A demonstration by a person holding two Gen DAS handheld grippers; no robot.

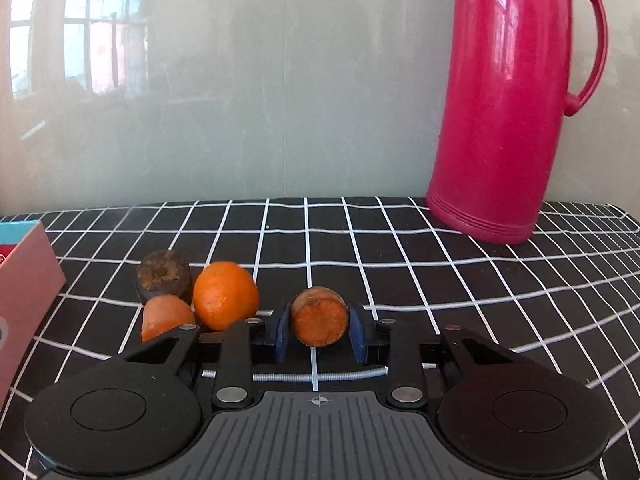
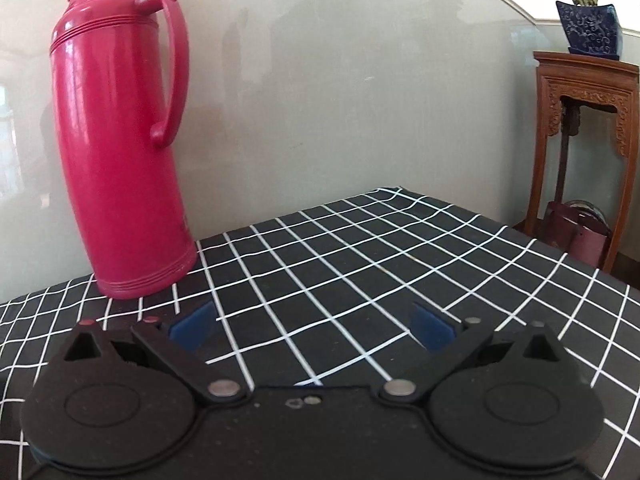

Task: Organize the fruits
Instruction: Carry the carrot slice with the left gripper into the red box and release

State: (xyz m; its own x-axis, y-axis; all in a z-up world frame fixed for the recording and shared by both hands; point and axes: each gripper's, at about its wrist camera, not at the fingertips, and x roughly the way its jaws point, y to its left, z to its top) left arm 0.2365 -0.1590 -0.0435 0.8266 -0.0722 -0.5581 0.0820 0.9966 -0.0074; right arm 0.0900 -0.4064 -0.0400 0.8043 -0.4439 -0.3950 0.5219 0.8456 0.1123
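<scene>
Left wrist view: the left tool is clamped on a carrot piece, its two blue pads pressing the piece from either side, the cut orange face turned toward the camera. The piece lies low over the desk, which is covered by a black cloth with a white grid. At about 9 o'clock from the held piece, three more items sit in a tight cluster: an orange nearest, a second carrot piece at 8 o'clock of the orange and touching it, and a dark brown round item behind them at the orange's 10 o'clock; what the dark item is cannot be told. At the far left edge stands a pink box with a blue top face; printing on it is too cropped to read. At 1 o'clock of the held piece, well apart, a red thermos jug with a handle stands upright at the back of the desk against a pale glossy wall. No brand or label can be read on the jug. Right wrist view: the right tool has its blue pads wide apart with nothing but grid cloth between them. The same jug stands at 10 o'clock. At 2 o'clock, beyond the desk edge, a carved wooden stand bears a blue patterned plant pot.
</scene>
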